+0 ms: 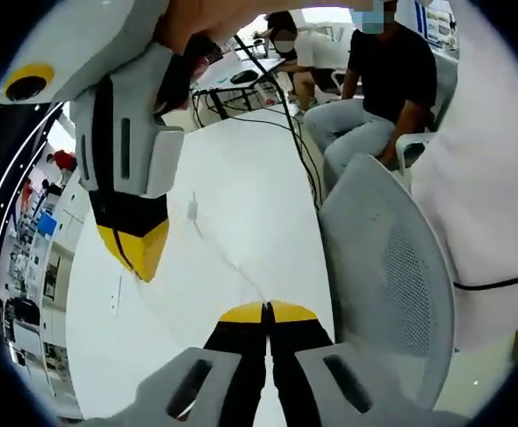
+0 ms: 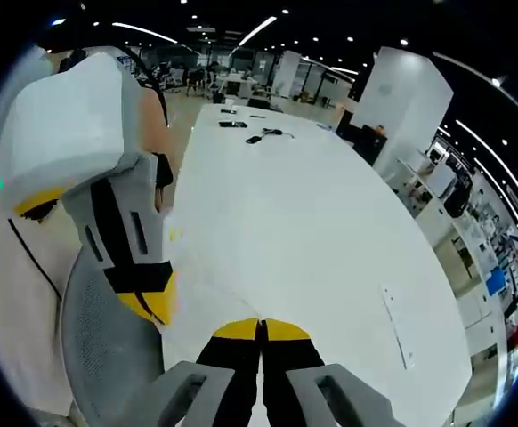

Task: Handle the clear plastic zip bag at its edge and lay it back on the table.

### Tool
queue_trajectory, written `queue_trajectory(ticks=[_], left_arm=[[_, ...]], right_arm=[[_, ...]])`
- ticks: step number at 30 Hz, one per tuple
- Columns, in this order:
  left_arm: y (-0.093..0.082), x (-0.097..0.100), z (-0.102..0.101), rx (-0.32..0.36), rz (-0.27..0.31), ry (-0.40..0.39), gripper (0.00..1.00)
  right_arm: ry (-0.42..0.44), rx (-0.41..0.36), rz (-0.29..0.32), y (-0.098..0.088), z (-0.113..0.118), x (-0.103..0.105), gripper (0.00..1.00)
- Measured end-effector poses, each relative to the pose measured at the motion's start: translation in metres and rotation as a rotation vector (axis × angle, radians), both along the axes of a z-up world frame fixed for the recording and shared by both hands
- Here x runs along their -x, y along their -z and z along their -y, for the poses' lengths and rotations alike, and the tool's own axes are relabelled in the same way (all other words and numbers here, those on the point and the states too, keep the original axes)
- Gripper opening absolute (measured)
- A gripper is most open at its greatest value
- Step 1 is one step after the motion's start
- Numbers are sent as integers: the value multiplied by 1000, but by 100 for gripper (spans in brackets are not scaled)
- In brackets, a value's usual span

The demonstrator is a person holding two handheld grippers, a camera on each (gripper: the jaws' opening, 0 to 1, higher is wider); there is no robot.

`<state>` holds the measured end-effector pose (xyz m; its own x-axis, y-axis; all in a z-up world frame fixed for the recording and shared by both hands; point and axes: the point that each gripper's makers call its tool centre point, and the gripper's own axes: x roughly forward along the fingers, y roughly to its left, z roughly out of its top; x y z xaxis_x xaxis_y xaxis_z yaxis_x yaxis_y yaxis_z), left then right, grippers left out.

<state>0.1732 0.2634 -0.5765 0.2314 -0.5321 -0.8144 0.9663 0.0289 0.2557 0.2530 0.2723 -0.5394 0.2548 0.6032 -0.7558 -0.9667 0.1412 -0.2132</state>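
The clear zip bag (image 1: 219, 258) is nearly see-through; its edge shows as a faint line stretched over the white table (image 1: 241, 169) between the two grippers. In the left gripper view my left gripper (image 1: 266, 310) is shut, with the bag's edge running into its yellow tips. My right gripper (image 1: 139, 253) comes in from the upper left, held by a hand, tips together at the bag's other end. In the right gripper view my right gripper (image 2: 261, 327) is shut on the bag (image 2: 207, 298), with the left gripper (image 2: 157, 307) close on its left.
A grey mesh chair (image 1: 392, 276) (image 2: 99, 347) stands at the table's near edge. A seated person (image 1: 384, 80) is beyond it, and a black cable (image 1: 295, 133) crosses the table (image 2: 321, 205). Small dark items (image 2: 254, 133) lie at its far end; a thin strip (image 2: 394, 327) lies nearer.
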Motion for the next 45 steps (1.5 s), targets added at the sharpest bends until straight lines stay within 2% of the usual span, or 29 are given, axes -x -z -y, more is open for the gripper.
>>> queue_trajectory(ticks=[10, 15, 26, 33, 45], left_arm=[[5, 9, -5, 8, -9, -10, 0], [7, 14, -2, 5, -4, 9, 0], [-4, -10, -12, -6, 47, -31, 0], [-9, -15, -5, 1, 57, -31, 0], [-3, -6, 7, 16, 34, 3, 0]], right_arm=[[11, -9, 22, -1, -6, -7, 0], [7, -9, 29, -2, -8, -9, 0], [10, -4, 21, -1, -1, -8, 0], [18, -1, 17, 1, 7, -6, 0], [73, -16, 18, -2, 25, -24, 0]])
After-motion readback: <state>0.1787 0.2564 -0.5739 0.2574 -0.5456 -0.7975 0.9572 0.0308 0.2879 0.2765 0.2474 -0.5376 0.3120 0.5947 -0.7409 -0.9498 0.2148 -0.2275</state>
